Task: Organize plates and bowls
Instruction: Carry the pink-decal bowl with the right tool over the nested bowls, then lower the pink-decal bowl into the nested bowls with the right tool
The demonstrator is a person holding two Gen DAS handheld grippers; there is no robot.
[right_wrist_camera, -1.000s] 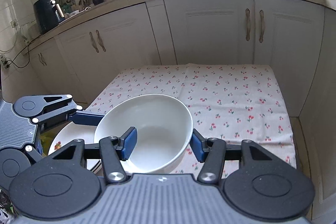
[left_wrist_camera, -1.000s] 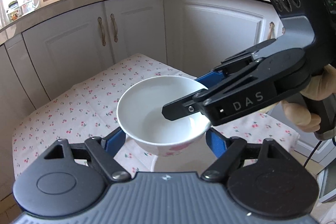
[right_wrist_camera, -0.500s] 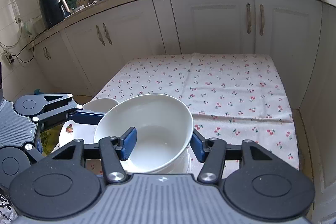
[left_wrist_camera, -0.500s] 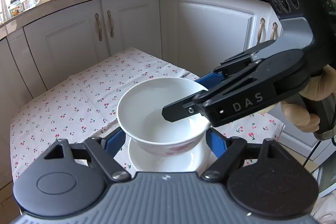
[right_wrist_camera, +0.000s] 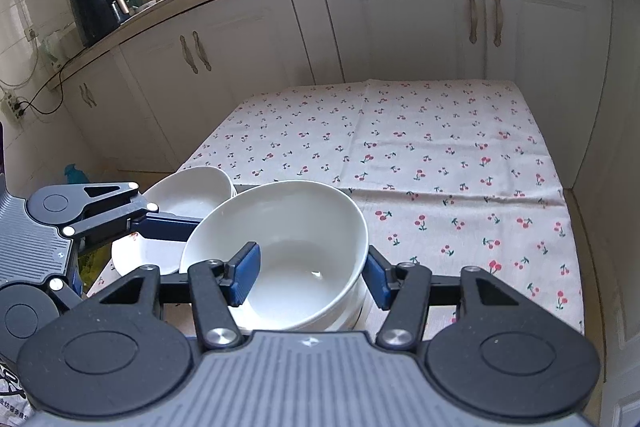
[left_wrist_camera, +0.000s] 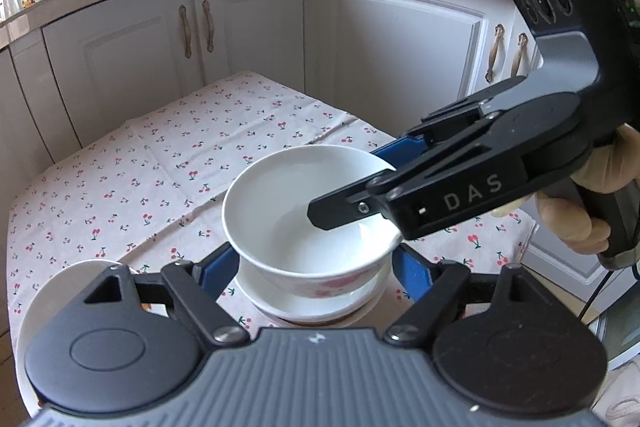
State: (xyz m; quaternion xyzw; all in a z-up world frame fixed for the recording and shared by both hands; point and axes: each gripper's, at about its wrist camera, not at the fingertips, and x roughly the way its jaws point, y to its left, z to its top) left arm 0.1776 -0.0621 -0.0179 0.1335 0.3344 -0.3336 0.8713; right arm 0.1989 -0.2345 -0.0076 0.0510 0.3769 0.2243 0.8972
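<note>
A white bowl (left_wrist_camera: 296, 203) with pink flowers on its outside hangs just above a stack of white dishes (left_wrist_camera: 312, 307) at the near edge of the table. My left gripper (left_wrist_camera: 314, 271) is shut on it, a blue pad against each side of its lower body. My right gripper (left_wrist_camera: 352, 183) comes in from the right and is shut on the bowl's wall, one finger inside and the blue one outside. In the right wrist view the bowl (right_wrist_camera: 288, 227) sits tilted between the right gripper's (right_wrist_camera: 311, 279) pads, and a finger (right_wrist_camera: 168, 223) of the left gripper reaches its left side.
Another white bowl (right_wrist_camera: 192, 191) rests on a plate (right_wrist_camera: 140, 255) left of the stack. The cherry-print tablecloth (right_wrist_camera: 420, 147) covers the table up to the white cabinets (right_wrist_camera: 400, 19). A person's hand (left_wrist_camera: 576, 223) grips the right gripper's handle.
Both grippers have sunk together with the bowl held between them. The stack of dishes has come into view under it, and the second bowl at the left has appeared.
</note>
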